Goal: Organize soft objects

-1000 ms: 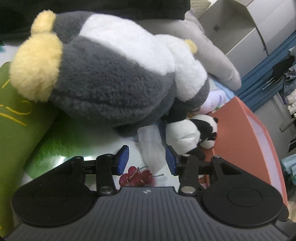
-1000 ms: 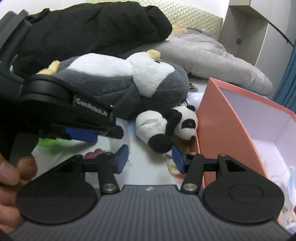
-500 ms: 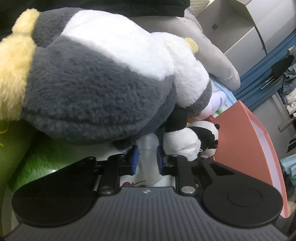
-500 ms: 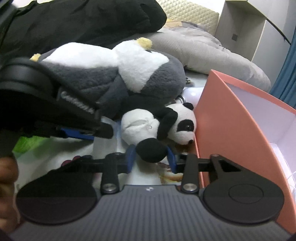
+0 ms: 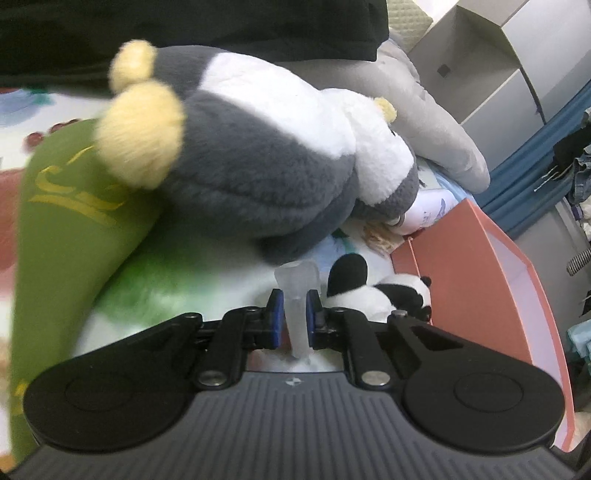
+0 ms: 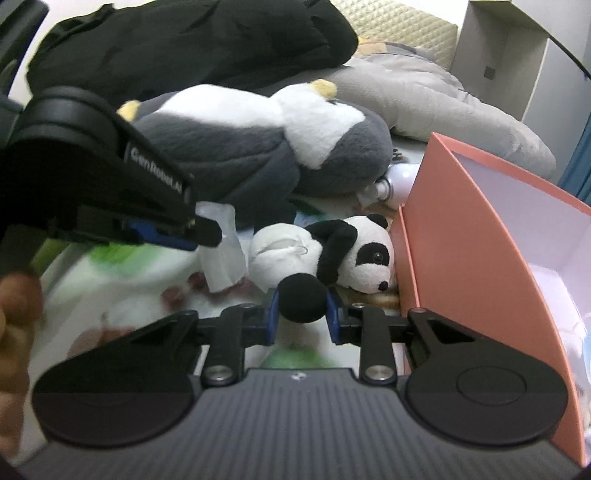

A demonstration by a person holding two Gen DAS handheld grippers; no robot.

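Two grippers were clamped: the left gripper (image 5: 294,314) pinched a translucent tag (image 5: 297,295), the right gripper (image 6: 301,314) squeezed the panda plush (image 6: 332,251), pink box (image 6: 461,258) at three o'clock.

— What do we see at the back?
— A bulky black coat (image 6: 192,48) heaped against a beige quilted headboard (image 6: 406,29), and a pale grey padded jacket (image 6: 443,107) lying beside the coat.
— And to our right?
— A pale open-fronted cabinet (image 5: 509,55), a blue curtain (image 5: 535,147) below it, then a heap of dark clothes (image 5: 576,162).
— Lower down?
— We make out a white sheet printed with fruit (image 6: 110,291) and a white rounded thing, perhaps a bottle (image 5: 430,212), lying on it.
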